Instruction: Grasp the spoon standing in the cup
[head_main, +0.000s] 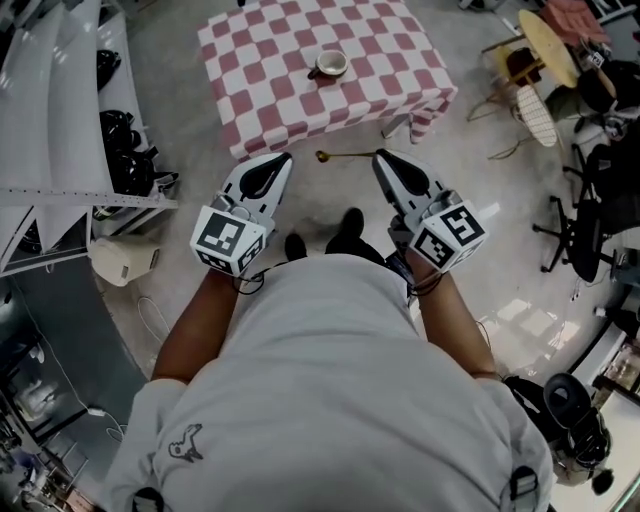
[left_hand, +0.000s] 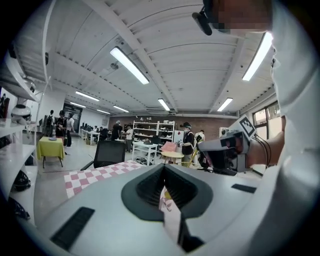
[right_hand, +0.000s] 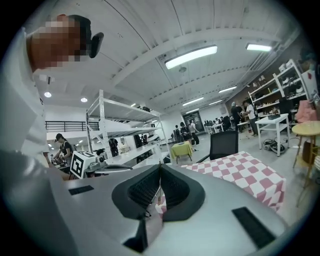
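A white cup (head_main: 331, 63) stands on the pink-and-white checked table (head_main: 260, 100) ahead of me; no spoon shows in it. A brass-coloured spoon (head_main: 345, 156) lies level in the air in front of the table edge. Its handle end meets the tip of my right gripper (head_main: 381, 156), whose jaws are closed on it. In the right gripper view the jaws (right_hand: 160, 169) are pressed together. My left gripper (head_main: 283, 160) hangs beside it at waist height, shut with nothing in it (left_hand: 164, 169). The left gripper view shows the right gripper (left_hand: 222, 150) to its right.
White shelving (head_main: 60, 100) with dark helmets runs along the left. A round stool (head_main: 548, 45) and an office chair (head_main: 575, 235) stand to the right. My feet (head_main: 345, 225) are on the grey floor just short of the table. People are far off in the room.
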